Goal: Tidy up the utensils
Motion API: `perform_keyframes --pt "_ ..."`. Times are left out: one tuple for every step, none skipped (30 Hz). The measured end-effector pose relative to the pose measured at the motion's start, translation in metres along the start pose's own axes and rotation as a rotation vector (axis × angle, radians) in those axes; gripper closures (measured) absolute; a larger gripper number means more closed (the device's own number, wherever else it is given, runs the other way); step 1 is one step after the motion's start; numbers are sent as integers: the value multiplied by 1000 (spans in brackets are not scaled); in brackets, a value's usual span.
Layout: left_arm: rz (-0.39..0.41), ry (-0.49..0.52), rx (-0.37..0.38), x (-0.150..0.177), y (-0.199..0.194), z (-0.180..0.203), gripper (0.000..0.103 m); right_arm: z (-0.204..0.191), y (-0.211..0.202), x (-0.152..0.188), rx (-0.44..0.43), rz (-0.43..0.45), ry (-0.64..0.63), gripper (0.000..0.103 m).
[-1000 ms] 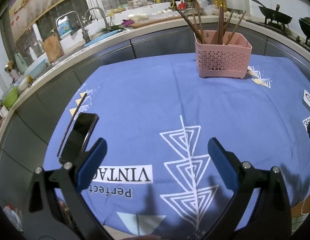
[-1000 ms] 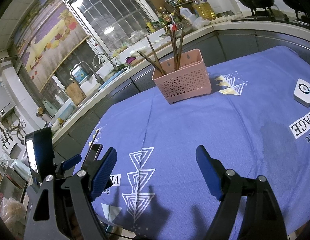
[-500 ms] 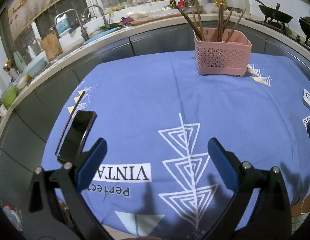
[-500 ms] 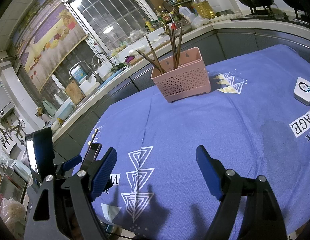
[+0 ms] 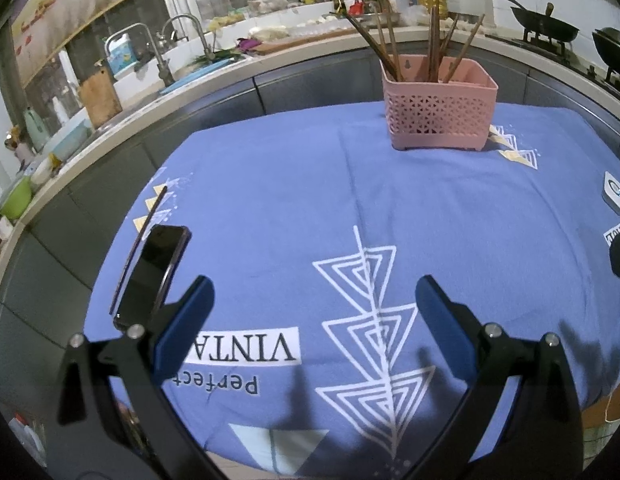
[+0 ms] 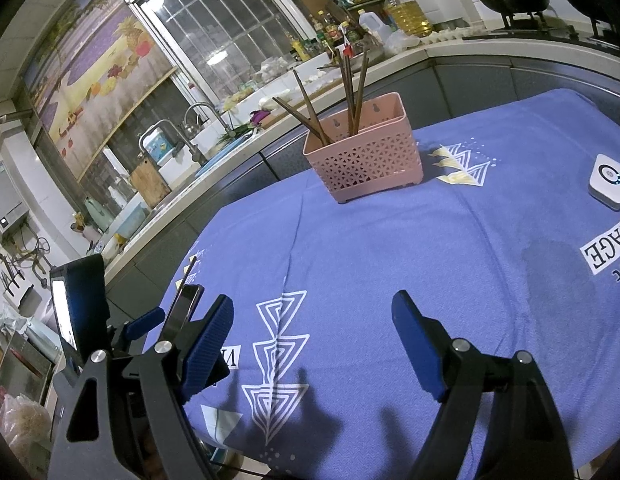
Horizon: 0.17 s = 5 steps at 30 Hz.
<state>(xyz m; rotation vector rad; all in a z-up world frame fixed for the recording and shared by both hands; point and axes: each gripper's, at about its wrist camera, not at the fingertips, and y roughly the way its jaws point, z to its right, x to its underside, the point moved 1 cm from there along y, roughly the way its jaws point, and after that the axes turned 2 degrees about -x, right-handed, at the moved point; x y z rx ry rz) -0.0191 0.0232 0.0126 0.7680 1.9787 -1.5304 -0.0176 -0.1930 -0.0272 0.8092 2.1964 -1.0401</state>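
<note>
A pink perforated utensil basket stands at the far side of the blue tablecloth, with several brown chopsticks upright in it. It also shows in the right wrist view. One loose chopstick lies at the cloth's left edge beside a black phone. My left gripper is open and empty above the near part of the cloth. My right gripper is open and empty, also near the front edge.
A small white device lies on the cloth at the right. A kitchen counter with a sink, cutting board and bottles runs behind the table. Woks sit on a stove at the back right. The left gripper's screen shows at left.
Both views have drawn back slightly; the basket looks a little farther away. Both grippers stay open and empty.
</note>
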Motion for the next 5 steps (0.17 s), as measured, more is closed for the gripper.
perform_keyframes --pt "0 -2 0 0 0 0 6 -2 0 0 1 0 1 22" --pt "1 -3 0 0 -1 -1 6 -2 0 0 0 0 2 22" --pt "1 -5 0 0 -1 -2 6 -2 2 1 1 0 2 22" --pt "1 -8 1 0 -1 -2 6 -1 3 2 1 1 2 22" --pt "1 -9 1 0 -1 -3 6 -1 3 2 1 0 2 22"
